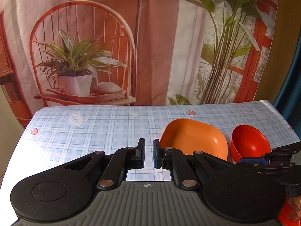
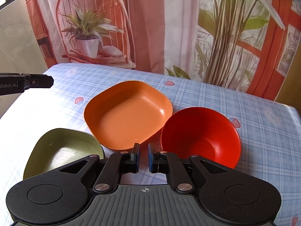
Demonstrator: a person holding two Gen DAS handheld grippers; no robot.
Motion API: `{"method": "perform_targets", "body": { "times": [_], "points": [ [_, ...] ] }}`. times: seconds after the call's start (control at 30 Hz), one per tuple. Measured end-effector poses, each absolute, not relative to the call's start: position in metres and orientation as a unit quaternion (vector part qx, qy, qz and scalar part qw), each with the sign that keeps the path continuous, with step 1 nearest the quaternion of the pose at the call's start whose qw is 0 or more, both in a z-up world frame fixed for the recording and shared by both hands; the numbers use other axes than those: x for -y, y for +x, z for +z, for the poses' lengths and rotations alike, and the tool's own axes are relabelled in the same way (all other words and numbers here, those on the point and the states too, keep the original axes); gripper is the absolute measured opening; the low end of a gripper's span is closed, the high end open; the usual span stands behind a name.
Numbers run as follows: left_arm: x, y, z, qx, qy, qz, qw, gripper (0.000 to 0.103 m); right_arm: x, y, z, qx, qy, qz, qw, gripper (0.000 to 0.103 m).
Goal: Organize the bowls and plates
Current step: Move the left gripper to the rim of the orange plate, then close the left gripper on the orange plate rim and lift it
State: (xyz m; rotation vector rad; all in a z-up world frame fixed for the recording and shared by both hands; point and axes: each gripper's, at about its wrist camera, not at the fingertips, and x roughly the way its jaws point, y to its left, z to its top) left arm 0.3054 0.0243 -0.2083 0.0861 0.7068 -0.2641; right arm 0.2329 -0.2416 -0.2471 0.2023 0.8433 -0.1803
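Both the left gripper (image 1: pixel 149 153) and right gripper (image 2: pixel 144 157) hung with narrowly parted, empty jaws above the checked tablecloth (image 2: pixel 235 101), where the orange plate (image 2: pixel 128 114) sat between the green bowl (image 2: pixel 62 148) and red bowl (image 2: pixel 201 137).

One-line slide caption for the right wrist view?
Empty right gripper poised above orange plate, red bowl and green bowl.
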Motion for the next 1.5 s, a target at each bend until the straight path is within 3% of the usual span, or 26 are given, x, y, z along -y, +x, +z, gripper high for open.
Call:
{"method": "perform_targets", "body": {
  "times": [0.77,1.07,1.5],
  "points": [
    [-0.017,0.348,-0.241,-0.388,0.06,-0.161,0.905,0.01,0.255,0.236,-0.262,-0.419,0.157,-0.123,0.886,0.01],
    [-0.015,0.36,-0.256,-0.402,0.043,-0.175,0.898,0.01,0.253,0.244,-0.258,-0.4,0.175,-0.13,0.89,0.018],
    [-0.006,0.377,-0.276,-0.417,0.046,-0.183,0.889,0.01,0.246,0.263,-0.272,-0.413,0.175,-0.125,0.885,0.022]
  ]
}}
